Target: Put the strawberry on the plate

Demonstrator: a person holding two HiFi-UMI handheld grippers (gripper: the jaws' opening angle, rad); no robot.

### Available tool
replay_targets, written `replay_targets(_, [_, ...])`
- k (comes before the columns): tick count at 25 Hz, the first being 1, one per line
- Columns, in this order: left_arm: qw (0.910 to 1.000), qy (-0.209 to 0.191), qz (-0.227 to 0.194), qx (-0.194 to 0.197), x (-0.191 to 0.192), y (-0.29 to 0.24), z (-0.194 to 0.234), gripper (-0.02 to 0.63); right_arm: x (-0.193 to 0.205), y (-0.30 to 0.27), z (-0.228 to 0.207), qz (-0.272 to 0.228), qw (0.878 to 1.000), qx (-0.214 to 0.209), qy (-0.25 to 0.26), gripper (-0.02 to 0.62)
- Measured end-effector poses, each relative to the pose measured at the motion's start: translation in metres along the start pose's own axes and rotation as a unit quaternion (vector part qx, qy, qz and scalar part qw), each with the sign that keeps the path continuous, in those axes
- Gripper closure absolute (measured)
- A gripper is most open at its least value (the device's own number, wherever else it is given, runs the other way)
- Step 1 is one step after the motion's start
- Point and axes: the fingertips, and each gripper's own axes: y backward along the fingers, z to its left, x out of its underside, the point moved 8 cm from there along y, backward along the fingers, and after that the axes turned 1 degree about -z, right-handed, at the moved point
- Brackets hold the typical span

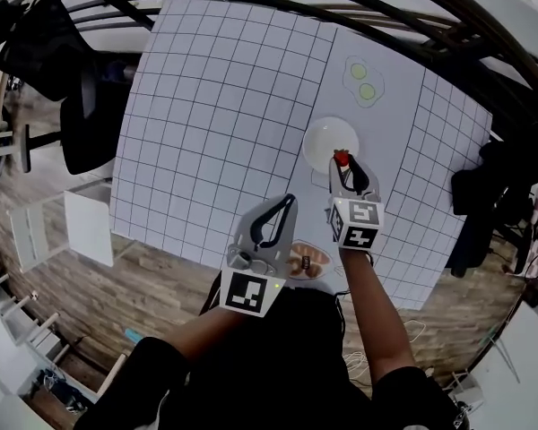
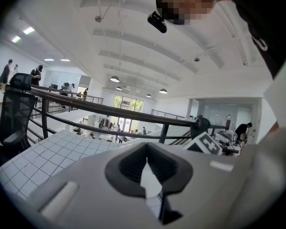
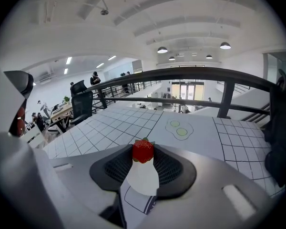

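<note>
Gripped small red strawberry (image 3: pixel 143 150) in right tongs (image 1: pixel 342 163) above round white plate (image 1: pixel 321 137); held left tongs (image 2: pixel 146 152) closed, empty. Called next for lowering, releasing.

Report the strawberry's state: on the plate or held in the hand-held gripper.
Held, not set down. The right hand-held gripper is shut on the strawberry, pinching it between its jaw tips, over the white plate.

No words, numbers or brands can be read; the cubes (image 1: pixel 253 292) on the left claw (image 1: pixel 290 201) and right claw (image 1: pixel 343 165) bear only black-and-white square patterns
</note>
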Motion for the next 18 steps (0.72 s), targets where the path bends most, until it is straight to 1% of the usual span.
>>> replay_targets(6, [0.9999, -0.001, 0.007, -0.014, 0.005, 0.004, 0.008, 0.598, 0.005, -0.012, -0.003, 0.009, 1.0, -0.001, 0.006, 0.462])
replay_targets(18, [0.9997, 0.005, 0.009, -0.021, 0.012, 0.009, 0.013, 0.597, 0.02, -0.036, -0.003, 0.03, 0.999, -0.001, 0.017, 0.462])
